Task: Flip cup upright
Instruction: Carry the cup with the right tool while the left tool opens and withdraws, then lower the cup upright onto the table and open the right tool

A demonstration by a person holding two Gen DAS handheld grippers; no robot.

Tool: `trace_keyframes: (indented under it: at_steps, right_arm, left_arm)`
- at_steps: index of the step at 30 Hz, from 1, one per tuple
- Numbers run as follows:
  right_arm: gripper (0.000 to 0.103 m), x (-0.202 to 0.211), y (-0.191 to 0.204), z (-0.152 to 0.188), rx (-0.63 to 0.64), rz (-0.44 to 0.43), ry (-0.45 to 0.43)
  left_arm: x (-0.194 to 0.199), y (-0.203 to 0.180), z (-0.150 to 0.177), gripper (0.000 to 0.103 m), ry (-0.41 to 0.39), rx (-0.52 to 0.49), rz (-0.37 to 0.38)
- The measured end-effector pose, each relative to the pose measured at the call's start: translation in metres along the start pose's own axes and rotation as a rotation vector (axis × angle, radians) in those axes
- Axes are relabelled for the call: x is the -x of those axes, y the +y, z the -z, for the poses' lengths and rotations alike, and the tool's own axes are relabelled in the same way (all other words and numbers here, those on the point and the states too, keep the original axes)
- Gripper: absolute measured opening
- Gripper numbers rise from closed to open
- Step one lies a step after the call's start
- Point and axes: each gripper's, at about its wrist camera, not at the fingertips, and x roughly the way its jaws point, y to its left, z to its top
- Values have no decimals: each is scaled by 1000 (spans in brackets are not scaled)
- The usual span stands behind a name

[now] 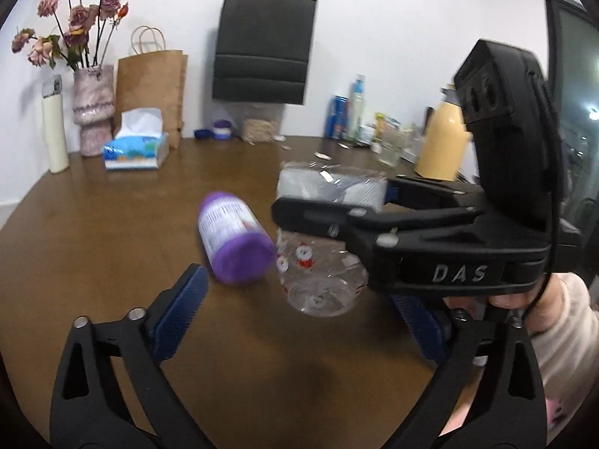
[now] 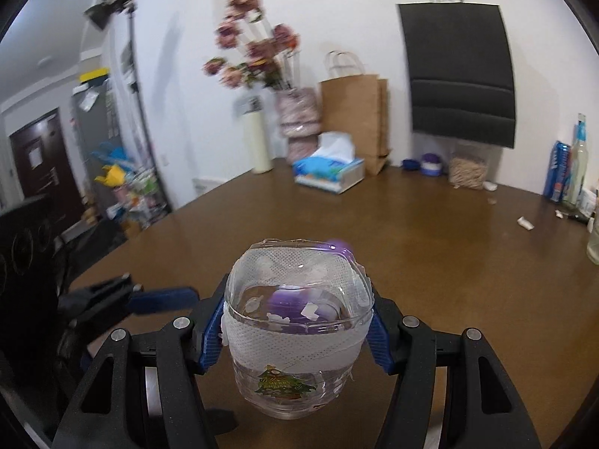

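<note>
A clear plastic cup (image 2: 295, 333) with a white band and Christmas stickers sits between my right gripper's (image 2: 295, 333) blue pads, which are shut on its sides. It is held above the brown table (image 2: 430, 247), mouth tilted up and away. In the left wrist view the same cup (image 1: 322, 273) hangs in the right gripper (image 1: 333, 220), base toward me. My left gripper (image 1: 299, 318) is open and empty, just below and in front of the cup. A purple-capped bottle (image 1: 234, 239) lies on its side left of the cup.
At the table's back stand a vase of dried flowers (image 1: 91, 108), a tissue box (image 1: 136, 149), a brown paper bag (image 1: 151, 86), a yellow jug (image 1: 445, 142) and several bottles and cans (image 1: 346, 112). A black bag (image 1: 264, 45) hangs on the wall.
</note>
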Motion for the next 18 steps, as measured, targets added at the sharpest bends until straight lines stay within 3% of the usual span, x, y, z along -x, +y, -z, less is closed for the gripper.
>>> trace_keyframes:
  at_steps: [5,9,13,18]
  right_arm:
    - [67,9,27,37,62,-38,26]
    - [70,6,38,53,88,-31,48]
    - [80,3,31,59,65,-16,55]
    - [81,10,28,57,65,11,34]
  left_arm:
    - [12,-19,31,99,32,-58,-40]
    - [10,-14,42,99,45,1,-86]
    - [5,-12,48,99,43,-6,-159]
    - [10,-10,47,99,2,31,-129]
